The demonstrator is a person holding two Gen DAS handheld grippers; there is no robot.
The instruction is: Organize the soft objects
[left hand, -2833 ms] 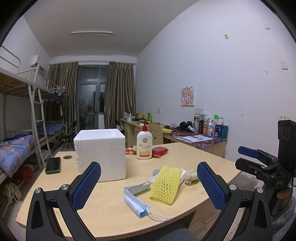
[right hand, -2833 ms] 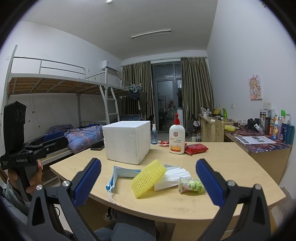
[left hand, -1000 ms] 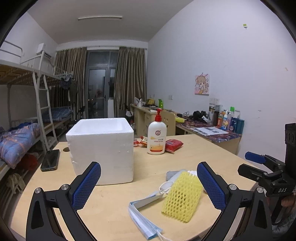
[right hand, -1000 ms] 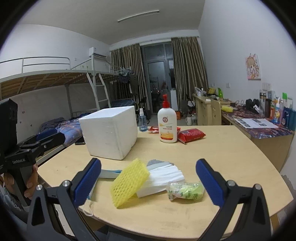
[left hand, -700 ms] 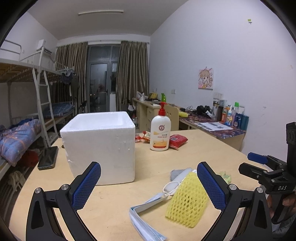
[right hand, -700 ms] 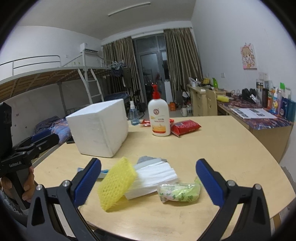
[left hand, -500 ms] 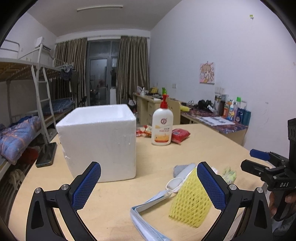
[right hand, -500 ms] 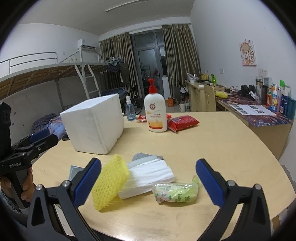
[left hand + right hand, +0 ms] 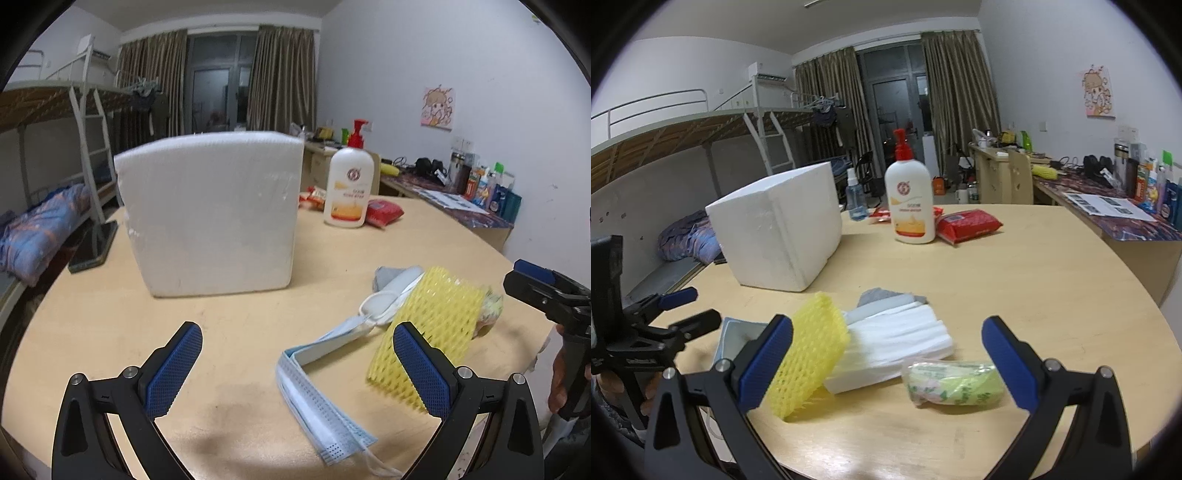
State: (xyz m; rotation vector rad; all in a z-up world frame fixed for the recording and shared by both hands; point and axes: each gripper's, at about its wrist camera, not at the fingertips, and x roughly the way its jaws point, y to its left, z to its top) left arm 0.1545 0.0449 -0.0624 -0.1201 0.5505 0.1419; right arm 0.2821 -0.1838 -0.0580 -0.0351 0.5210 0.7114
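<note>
Yellow foam netting (image 9: 807, 352) leans on white foam sheets (image 9: 897, 341) near the worktop (image 9: 1015, 280) edge, beside the foam box (image 9: 210, 218) (presumably the bin); both grippers, left gripper (image 9: 297, 363) and right gripper (image 9: 886, 360), hover with fingers spread, holding nothing.

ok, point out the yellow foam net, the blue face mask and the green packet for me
yellow foam net (image 9: 809, 350), right wrist view, its mesh face.
blue face mask (image 9: 321, 417), left wrist view, pleated front.
green packet (image 9: 955, 384), right wrist view, wrapper's middle.

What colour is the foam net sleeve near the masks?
Yellow; the foam net sleeve shows best in the right wrist view.
</note>
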